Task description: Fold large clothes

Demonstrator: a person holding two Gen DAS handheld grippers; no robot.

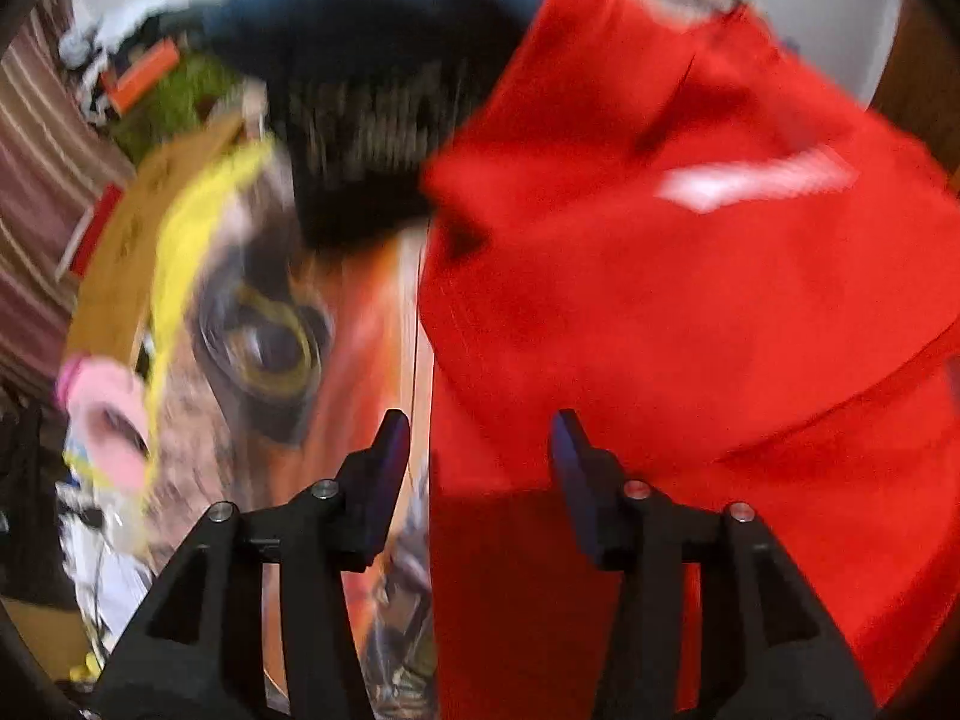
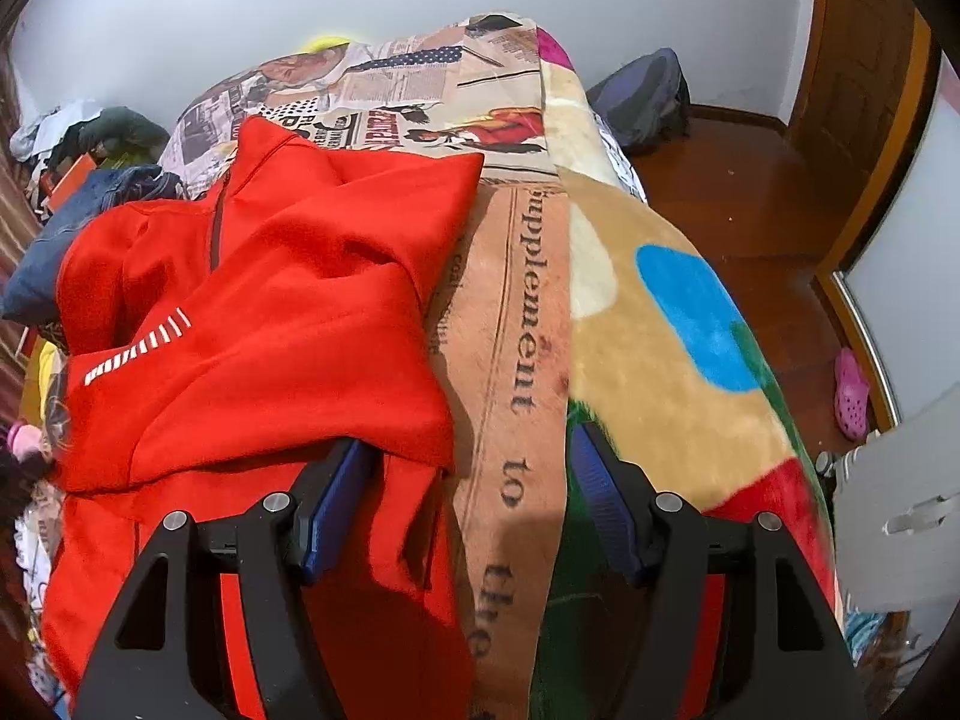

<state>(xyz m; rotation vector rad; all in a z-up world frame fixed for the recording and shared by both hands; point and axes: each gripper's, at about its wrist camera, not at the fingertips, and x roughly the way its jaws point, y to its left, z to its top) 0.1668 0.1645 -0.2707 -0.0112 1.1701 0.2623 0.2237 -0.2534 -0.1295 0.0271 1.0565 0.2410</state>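
Both grippers (image 1: 480, 438) (image 2: 474, 480) gape over red jacket (image 2: 270, 300) (left view probably motion-blurred).

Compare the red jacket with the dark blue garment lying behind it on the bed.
The red jacket is bright red with a zip and a white striped chest mark; the dark blue garment is plain navy as far as shown. The jacket lies in full view with a sleeve folded across its front, while the blue garment is mostly hidden behind the jacket's far left edge. Both lie rumpled on the printed blanket, and neither hand-held gripper holds either.

Left wrist view heavily motion-blurred; right wrist view sharp, evenly lit, edges fisheye-bent.
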